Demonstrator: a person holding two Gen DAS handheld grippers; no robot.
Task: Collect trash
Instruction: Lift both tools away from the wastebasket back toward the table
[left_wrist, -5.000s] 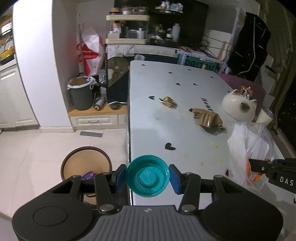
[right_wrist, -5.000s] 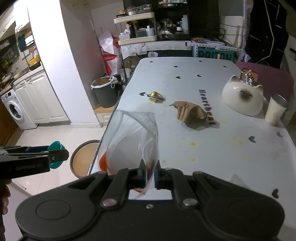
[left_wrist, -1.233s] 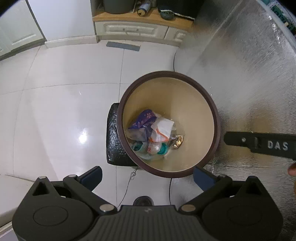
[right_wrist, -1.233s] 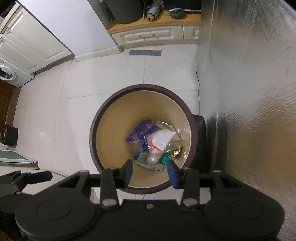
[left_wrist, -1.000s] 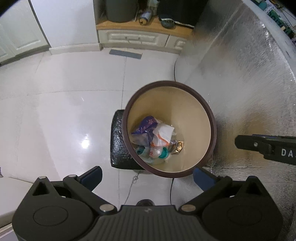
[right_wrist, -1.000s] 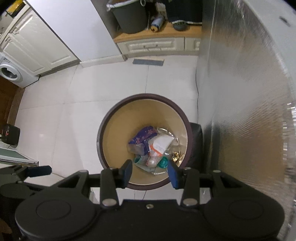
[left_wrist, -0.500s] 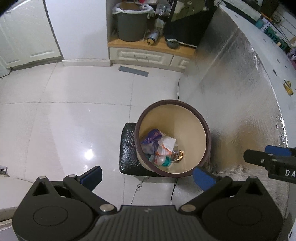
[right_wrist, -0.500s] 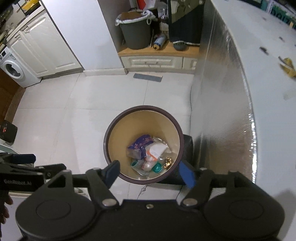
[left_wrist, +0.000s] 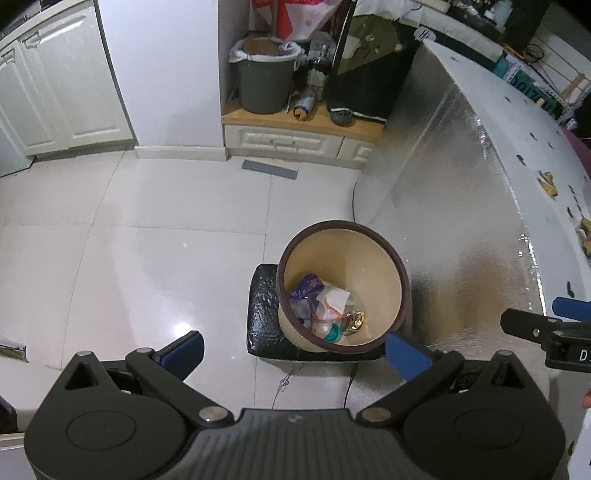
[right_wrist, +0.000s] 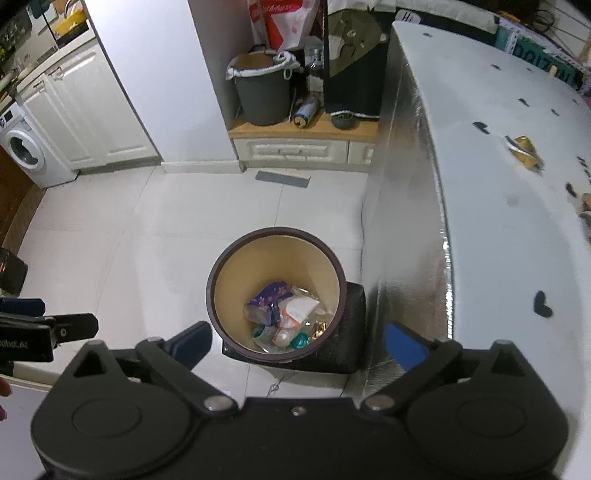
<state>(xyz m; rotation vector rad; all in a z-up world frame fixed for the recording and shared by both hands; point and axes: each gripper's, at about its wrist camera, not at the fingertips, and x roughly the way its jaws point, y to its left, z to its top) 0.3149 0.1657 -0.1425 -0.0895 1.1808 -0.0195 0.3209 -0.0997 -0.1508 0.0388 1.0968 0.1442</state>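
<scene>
Left wrist view: the left gripper (left_wrist: 293, 349) stands released, its blue pads wide apart with nothing between them, above and near the brown-rimmed waste bin (left_wrist: 400, 284) on the tiled floor (left_wrist: 147, 258). The bin already holds collected trash: a purple wrapper (left_wrist: 304, 290), a clear plastic bag with orange print (left_wrist: 330, 304), a teal cap (left_wrist: 332, 334) and a gold foil piece (left_wrist: 355, 320). Judged from this, part of the task is done. On the bench (left_wrist: 524, 122) at the right edge, a gold wrapper (left_wrist: 548, 184) and a brown scrap (left_wrist: 585, 227) lie uncollected. The right gripper's finger (left_wrist: 532, 326) projects in from the right, clear of the bin. A black block (left_wrist: 264, 321) sits against the bin's base on its left, and a thin cable (left_wrist: 349, 373) trails on the floor below it. Right wrist view: the right gripper (right_wrist: 297, 341) is opening, with nothing between its pads; the bin (right_wrist: 212, 284) lies straight ahead between them, its contents visible at the bottom. The bench (right_wrist: 498, 229) fills the right side, bearing the gold wrapper (right_wrist: 522, 149) and, at the frame edge, the brown scrap (right_wrist: 585, 206); both remain to be picked up. The bench's silver side panel (right_wrist: 406, 206) rises just beside the bin and stands between it and the remaining trash, so the grippers will probably need to clear the edge. A grey bucket (right_wrist: 260, 96) stands well apart at the rear.
</scene>
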